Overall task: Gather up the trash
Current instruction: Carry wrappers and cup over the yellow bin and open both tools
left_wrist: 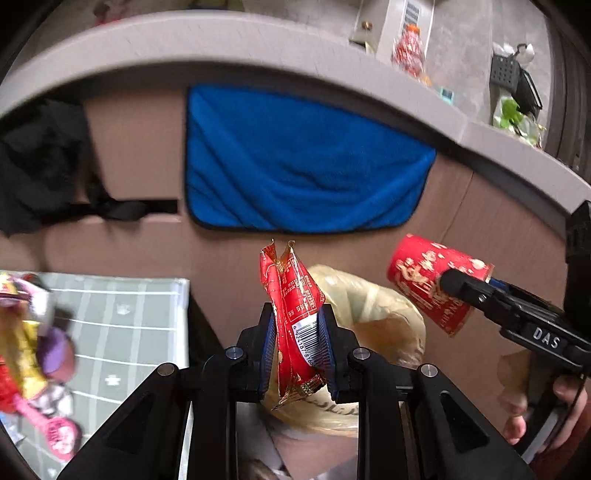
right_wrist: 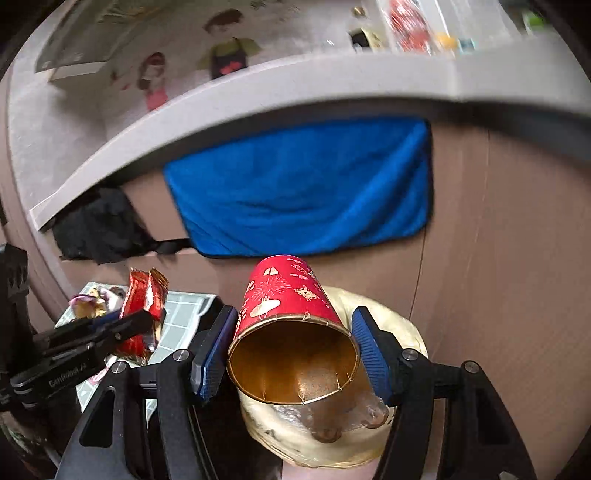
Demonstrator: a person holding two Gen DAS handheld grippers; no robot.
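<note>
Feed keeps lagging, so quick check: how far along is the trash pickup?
Done: nothing I can confirm; the bin's contents are hidden. In hand: the left gripper is shut on a red wrapper, and the right gripper holds a red paper cup, both over the yellow-lined bin. Left: drop both, then probably the colourful wrappers on the checked mat.

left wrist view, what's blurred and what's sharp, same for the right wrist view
Left wrist view: the red wrapper in the left gripper is sharp, the toys at the left edge smear. Right wrist view: the red cup between the right gripper pads is crisp, the shelf items streak; both views bend the shelf edge.
</note>
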